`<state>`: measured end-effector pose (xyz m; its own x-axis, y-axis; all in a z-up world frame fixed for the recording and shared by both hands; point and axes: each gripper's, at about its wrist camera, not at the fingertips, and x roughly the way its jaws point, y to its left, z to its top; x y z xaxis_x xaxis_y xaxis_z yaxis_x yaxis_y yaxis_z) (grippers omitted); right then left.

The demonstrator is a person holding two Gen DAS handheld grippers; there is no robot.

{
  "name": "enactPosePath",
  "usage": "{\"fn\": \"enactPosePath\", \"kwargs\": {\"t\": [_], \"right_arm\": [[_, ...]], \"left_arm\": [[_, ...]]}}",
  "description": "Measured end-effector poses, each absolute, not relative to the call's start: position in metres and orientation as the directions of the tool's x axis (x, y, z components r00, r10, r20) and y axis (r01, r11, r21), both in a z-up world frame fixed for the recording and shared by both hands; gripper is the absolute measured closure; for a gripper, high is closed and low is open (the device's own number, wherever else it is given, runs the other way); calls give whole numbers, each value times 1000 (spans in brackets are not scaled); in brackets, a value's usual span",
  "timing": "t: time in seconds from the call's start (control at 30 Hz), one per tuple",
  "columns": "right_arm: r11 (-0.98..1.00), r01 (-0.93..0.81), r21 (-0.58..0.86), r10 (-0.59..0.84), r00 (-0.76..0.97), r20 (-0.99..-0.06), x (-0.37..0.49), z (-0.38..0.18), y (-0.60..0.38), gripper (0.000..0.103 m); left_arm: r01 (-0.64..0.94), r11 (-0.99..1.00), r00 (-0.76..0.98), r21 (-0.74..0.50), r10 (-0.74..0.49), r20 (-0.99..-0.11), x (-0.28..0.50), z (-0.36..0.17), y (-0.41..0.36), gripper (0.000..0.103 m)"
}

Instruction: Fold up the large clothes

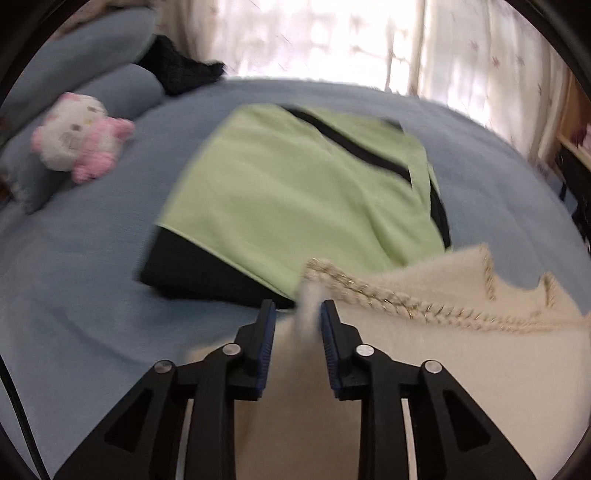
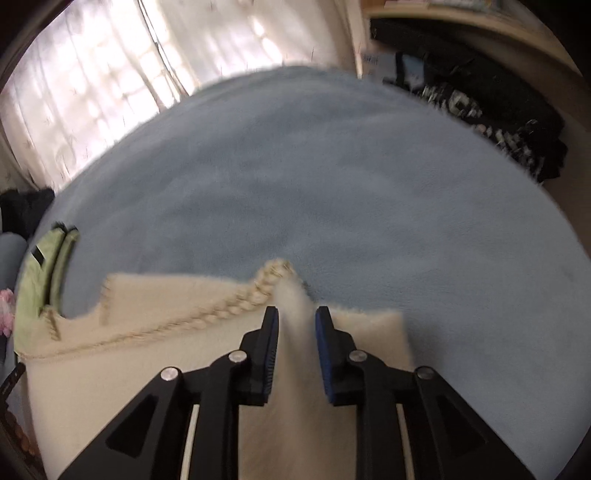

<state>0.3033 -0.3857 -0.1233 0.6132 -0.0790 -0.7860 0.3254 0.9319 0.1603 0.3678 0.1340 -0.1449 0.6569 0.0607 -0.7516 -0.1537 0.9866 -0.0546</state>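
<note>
Firstly, left wrist view, left claw: it is clenching a raised ridge of the cream sweater, and the fuzzy cloth is filling the space between the blue pads.
Cream sweater: it is lying on the near right of the bed, spreading out to the right of the claw.
Braided trim: it is running from the claw's tips off to the right along the sweater's far edge.
Light green garment: it is lying folded just beyond the sweater, showing black stripes and a black panel at its near left corner.
Blue blanket: it is covering the whole bed under both garments.
Plush toy: the white and pink toy is sitting far left, leaning against blue pillows.
Black cloth: it is lying bunched at the far edge, beside the pillows.
Curtain: it is glowing with daylight behind the bed.

Right wrist view, right claw: it is grasping a tented fold of the same sweater at its right end.
Sweater's place: it is stretching left from the claw across the near bed, its braid slanting down to the left.
Green garment: it is peeking in at the far left edge.
Blanket: it is lying bare beyond the claw.
Black printed clothing: it is lying heaped far right, under a wooden shelf.
Curtains: they are hanging far left, brightly lit.
</note>
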Motion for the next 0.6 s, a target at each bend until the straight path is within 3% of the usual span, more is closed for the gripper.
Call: {"fn": "enactPosePath", "kwargs": {"t": [0.13,0.3,0.4,0.47,0.53,0.6], "right_arm": [[972,145,186,24,722,-692,277,-89,-325,80],[972,-126,198,232,654,-720,283,-100,-215,80],[967,-199,160,248,589,-769,294,-124,-173,80],[972,-189,141,225,572,-789,307,-137,-178,80],[980,-142,142,199,584,-787,314,-142,-204,85],[979,-93,183,202,582,-788,324,-146,-239,103]], "left_arm": [[-101,991,739,-91,13,-674,332,-113,123,80],[-15,992,719,-124,-76,-690,316,-117,66,80],[-31,996,710,-88,-40,-703,327,-135,50,80],[-37,998,683,-42,-5,-731,343,-150,49,86],[-71,997,649,-7,41,-760,358,-163,60,89],[-139,990,628,-40,57,-776,371,-171,90,90]]}}
